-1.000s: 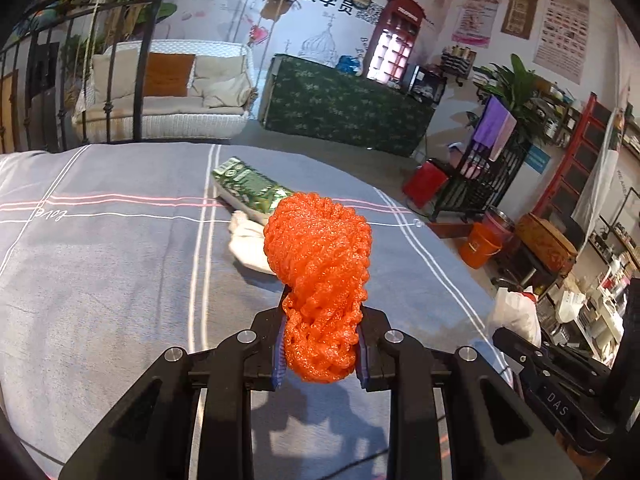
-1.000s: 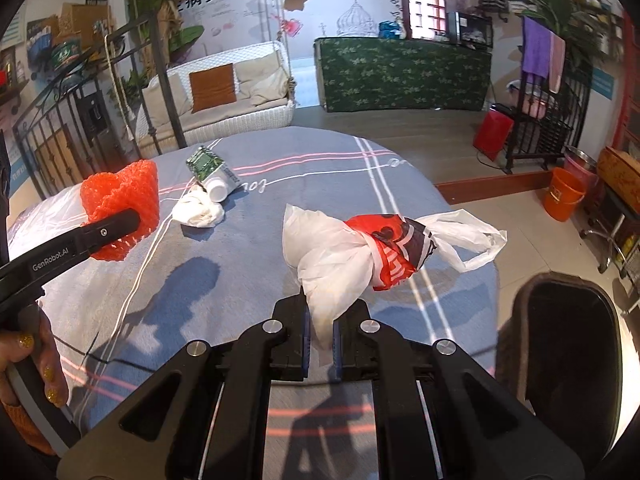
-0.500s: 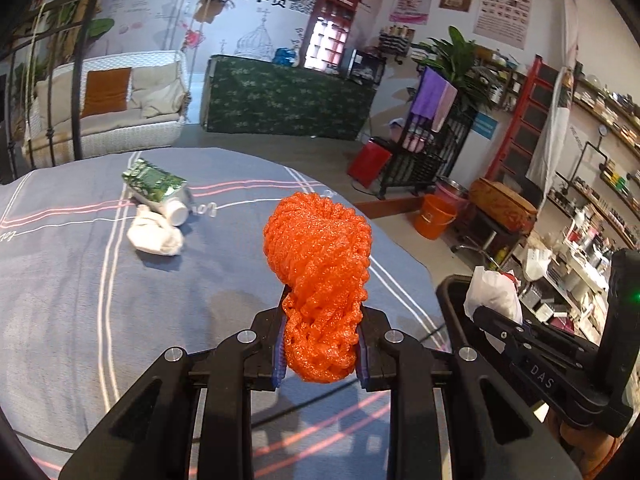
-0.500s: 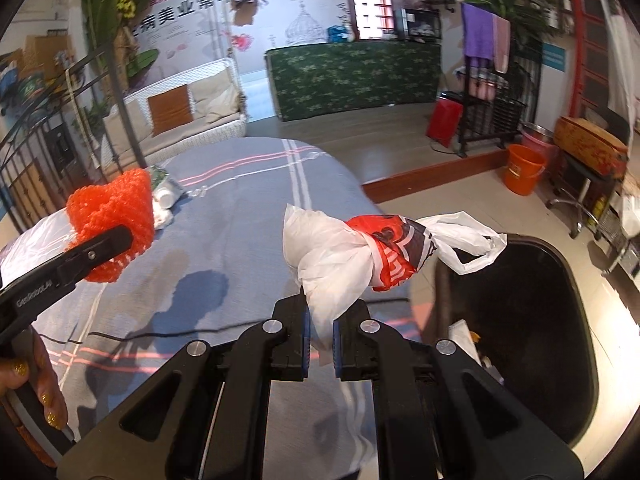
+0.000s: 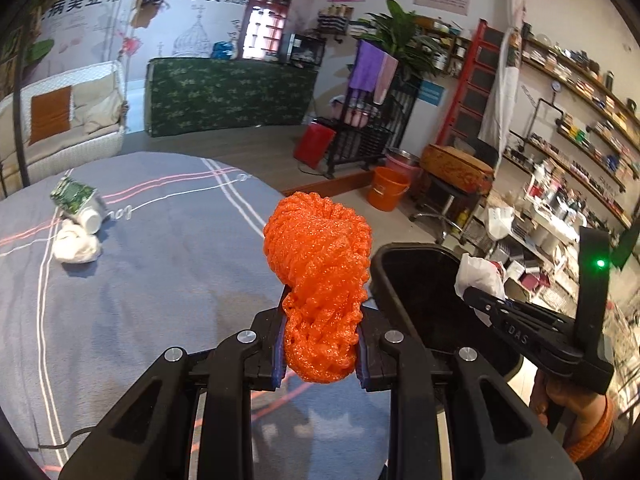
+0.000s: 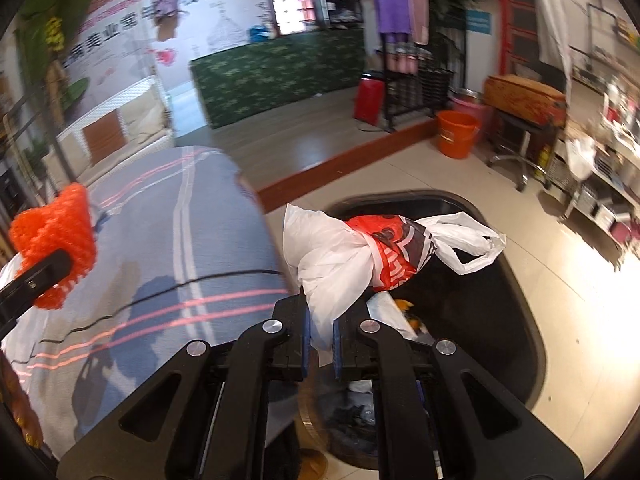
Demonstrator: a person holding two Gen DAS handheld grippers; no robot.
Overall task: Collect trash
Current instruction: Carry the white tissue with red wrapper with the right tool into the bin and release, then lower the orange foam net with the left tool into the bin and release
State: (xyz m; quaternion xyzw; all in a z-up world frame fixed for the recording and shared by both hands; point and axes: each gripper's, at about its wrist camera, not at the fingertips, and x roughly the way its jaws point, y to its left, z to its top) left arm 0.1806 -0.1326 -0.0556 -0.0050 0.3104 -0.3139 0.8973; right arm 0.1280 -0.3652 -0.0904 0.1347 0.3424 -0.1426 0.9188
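My left gripper [image 5: 319, 354] is shut on an orange foam net [image 5: 318, 276], held over the table's right edge. To its right stands a black trash bin [image 5: 424, 300]. My right gripper [image 6: 320, 338] is shut on a knotted white and red plastic bag [image 6: 360, 254], which hangs above the bin's [image 6: 532, 344] opening. Some litter lies inside the bin. The right gripper [image 5: 480, 300] shows in the left wrist view too, and the orange net [image 6: 54, 234] appears at the left of the right wrist view. A green carton [image 5: 74, 196] and a crumpled white tissue [image 5: 76, 246] lie on the table.
The table carries a grey-blue striped cloth [image 5: 160, 264]. Beyond it on the floor are an orange bucket [image 5: 386, 194], a red bin [image 5: 314, 146], a stool [image 6: 516, 158] and a dark rack [image 5: 360, 140]. Shelves [image 5: 568, 184] line the right wall.
Both grippers swung right with their loads, from over the table to its edge. The black bin came into full view, and the bag now hangs over it.
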